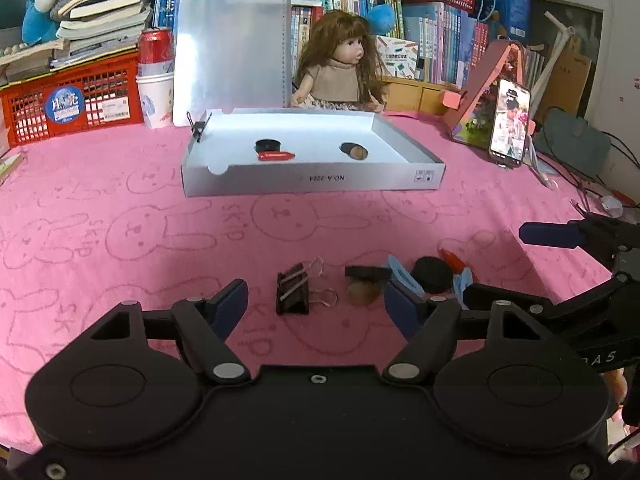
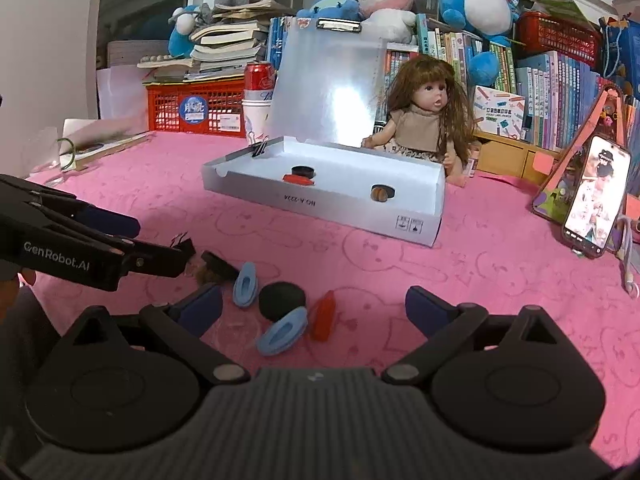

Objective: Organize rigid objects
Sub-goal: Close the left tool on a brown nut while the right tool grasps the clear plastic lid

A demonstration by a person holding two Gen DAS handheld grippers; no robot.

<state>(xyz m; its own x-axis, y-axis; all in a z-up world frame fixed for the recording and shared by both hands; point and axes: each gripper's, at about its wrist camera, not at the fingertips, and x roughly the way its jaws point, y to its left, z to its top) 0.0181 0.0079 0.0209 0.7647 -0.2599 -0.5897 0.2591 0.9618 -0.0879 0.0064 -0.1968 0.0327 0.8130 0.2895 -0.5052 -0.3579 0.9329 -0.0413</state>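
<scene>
A white box (image 1: pixel 312 178) on the pink worktop (image 1: pixel 120 216) holds a black cap (image 1: pixel 267 145), red piece (image 1: pixel 276 155) and brown nut (image 1: pixel 357 152); a clip (image 1: pixel 197 126) grips its rim. Left tongs (image 1: pixel 316 308) and right tongs (image 2: pixel 314 308) hover open and empty over loose items: binder clip (image 1: pixel 294 294), black disc (image 2: pixel 282 299).

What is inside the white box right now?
The white box holds a black disc, a red piece and a brown round thing. Its front wall hides the near floor.

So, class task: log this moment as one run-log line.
left hand-held gripper: open, over binder clip | right hand-held gripper: open, empty | white box: partly filled
</scene>
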